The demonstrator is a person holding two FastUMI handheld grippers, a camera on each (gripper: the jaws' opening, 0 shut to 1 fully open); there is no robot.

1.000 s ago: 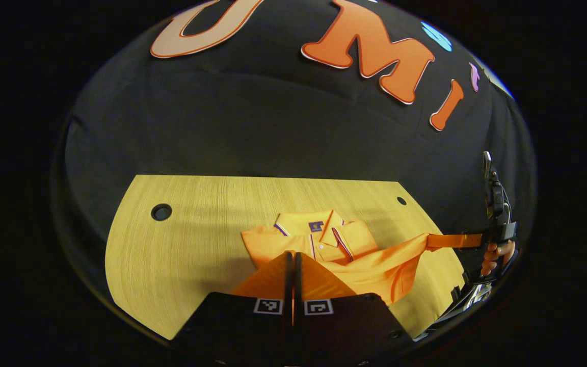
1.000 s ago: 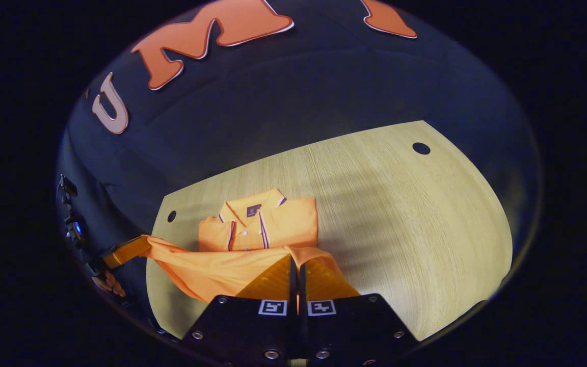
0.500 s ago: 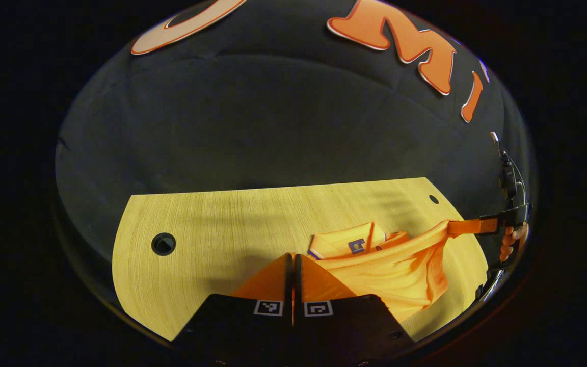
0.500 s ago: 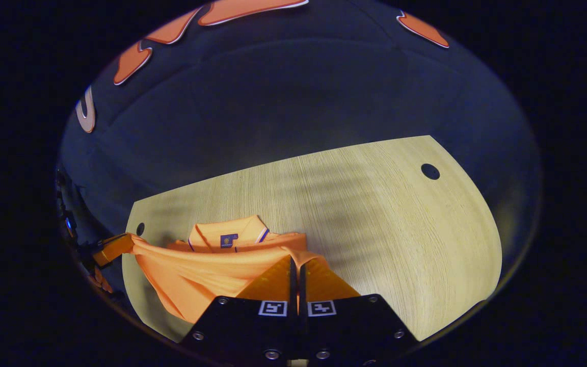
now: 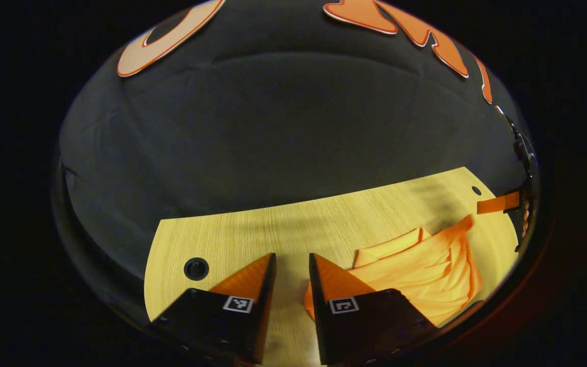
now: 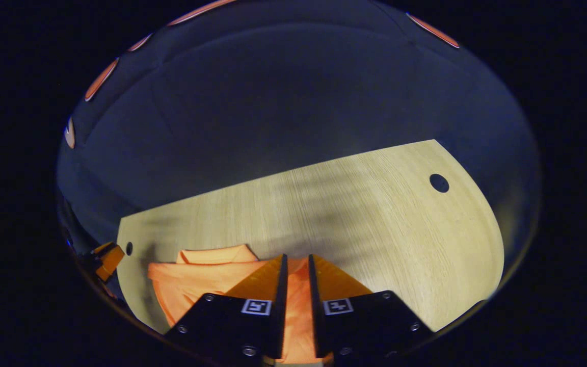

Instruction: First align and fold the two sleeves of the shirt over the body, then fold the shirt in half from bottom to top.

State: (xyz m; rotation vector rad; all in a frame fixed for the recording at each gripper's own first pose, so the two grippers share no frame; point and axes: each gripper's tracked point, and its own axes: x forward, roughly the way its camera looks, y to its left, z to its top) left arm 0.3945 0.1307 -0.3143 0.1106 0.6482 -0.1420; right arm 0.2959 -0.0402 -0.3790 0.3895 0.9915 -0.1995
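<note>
Now parting both left gripper (image 5: pixel 291 265) and right gripper (image 6: pixel 293 265), releasing hem onto shirt (image 5: pixel 426 270) near collar; lifting straight, avoiding snagging.

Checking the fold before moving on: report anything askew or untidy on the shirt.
The shirt lies folded on the table, but its top layer is rippled rather than flat. Both grippers are open; nothing looks damaged.

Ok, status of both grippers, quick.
Left gripper: open, holding nothing; the shirt lies beside it on the table.
Right gripper: open over the shirt, not gripping it.
</note>
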